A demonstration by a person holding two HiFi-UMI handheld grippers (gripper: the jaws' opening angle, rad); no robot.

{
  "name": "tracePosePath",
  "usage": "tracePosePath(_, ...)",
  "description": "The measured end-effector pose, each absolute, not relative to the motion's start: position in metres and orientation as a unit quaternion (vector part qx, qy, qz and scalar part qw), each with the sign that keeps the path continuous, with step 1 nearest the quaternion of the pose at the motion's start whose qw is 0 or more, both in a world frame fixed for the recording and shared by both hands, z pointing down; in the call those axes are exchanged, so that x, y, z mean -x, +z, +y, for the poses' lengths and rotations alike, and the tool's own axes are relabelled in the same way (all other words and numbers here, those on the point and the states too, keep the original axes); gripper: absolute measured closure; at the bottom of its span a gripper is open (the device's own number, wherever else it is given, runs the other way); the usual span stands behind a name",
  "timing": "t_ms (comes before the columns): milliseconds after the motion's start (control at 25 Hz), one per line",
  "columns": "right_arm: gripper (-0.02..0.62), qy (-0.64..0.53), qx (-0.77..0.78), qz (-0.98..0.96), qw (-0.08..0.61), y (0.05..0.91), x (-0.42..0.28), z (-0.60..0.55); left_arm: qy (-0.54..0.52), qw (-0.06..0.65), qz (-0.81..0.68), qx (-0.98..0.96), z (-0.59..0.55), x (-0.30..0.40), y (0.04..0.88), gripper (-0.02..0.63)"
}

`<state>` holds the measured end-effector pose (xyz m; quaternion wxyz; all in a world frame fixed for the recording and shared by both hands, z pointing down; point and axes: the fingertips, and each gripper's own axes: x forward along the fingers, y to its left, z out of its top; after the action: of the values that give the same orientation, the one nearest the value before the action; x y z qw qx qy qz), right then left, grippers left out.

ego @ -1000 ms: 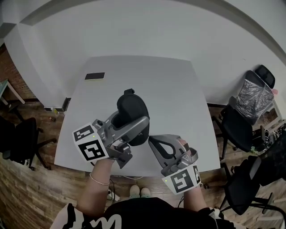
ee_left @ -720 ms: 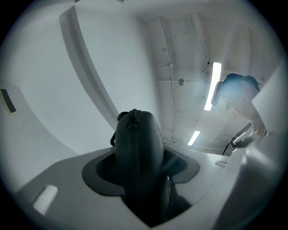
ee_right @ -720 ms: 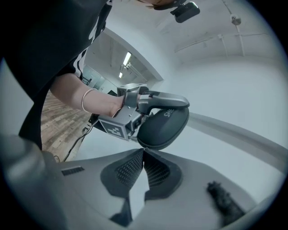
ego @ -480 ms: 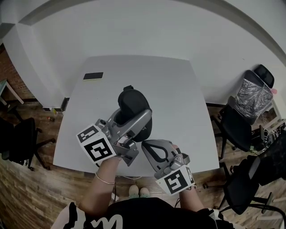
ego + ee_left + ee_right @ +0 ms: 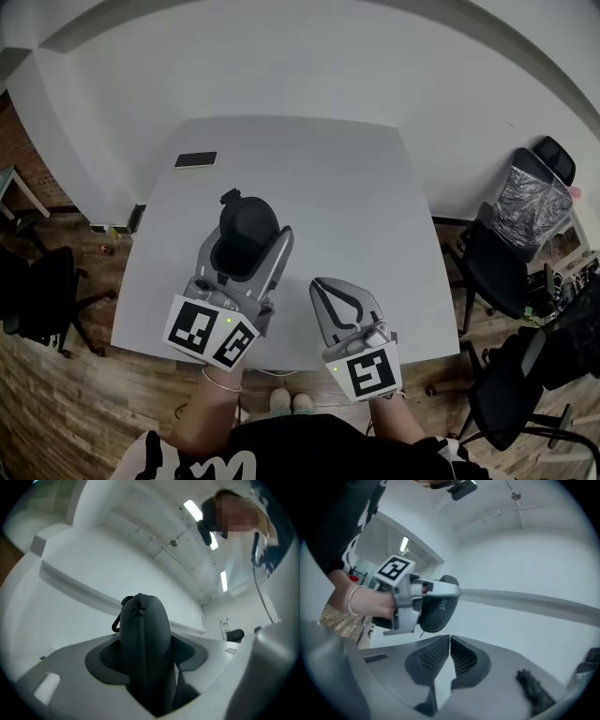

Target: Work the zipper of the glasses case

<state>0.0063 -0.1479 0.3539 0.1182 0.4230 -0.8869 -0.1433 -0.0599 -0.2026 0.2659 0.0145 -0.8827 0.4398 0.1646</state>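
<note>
1. The grey table (image 5: 375, 187) carries only a dark phone (image 5: 195, 160) near its far left corner. The task's thing does not rest on it.
2. The left hand-held gripper (image 5: 246, 253) is clamped on the black glasses case (image 5: 143, 639). Its jaws sit fairly wide round the body and hold the case up over the table's near half.
3. The right hand-held gripper (image 5: 450, 644) is just to the right, apart from the case, with its jaws pressed together on nothing.
4. The zipper seam (image 5: 139, 667) runs up the case's edge and looks closed along all that shows.
5. The pull (image 5: 137, 611) seems to sit near the top end, beside a small loop (image 5: 116, 620).
6. I judge that steadying the case is done. Catching the pull and running it round are both left.
</note>
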Motion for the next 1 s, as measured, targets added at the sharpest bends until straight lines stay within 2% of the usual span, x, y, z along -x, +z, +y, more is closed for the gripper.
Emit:
tracePosePath(120, 0.586, -0.094, -0.488, -0.865, 0.073, 0.339, -0.024, -0.172, 0.128, 0.066, 0.483, 0.864, -0.195, 0.057, 0.279, 0.333)
tracePosePath(240, 0.586, -0.075, -0.517, -0.852, 0.043, 0.327, -0.027, -0.188, 0.109, 0.061, 0.513, 0.849, -0.195, 0.058, 0.299, 0.333)
tracePosePath(520, 0.588, -0.066, -0.524, -0.849, 0.031, 0.323, -0.013, -0.198, 0.068, 0.08, 0.577, 0.81, -0.195, 0.069, 0.328, 0.333)
tracePosePath(1000, 0.588, -0.06, -0.521, -0.851, 0.029, 0.328, -0.003, -0.187, 0.059, 0.06, 0.584, 0.807, -0.198, 0.074, 0.333, 0.333)
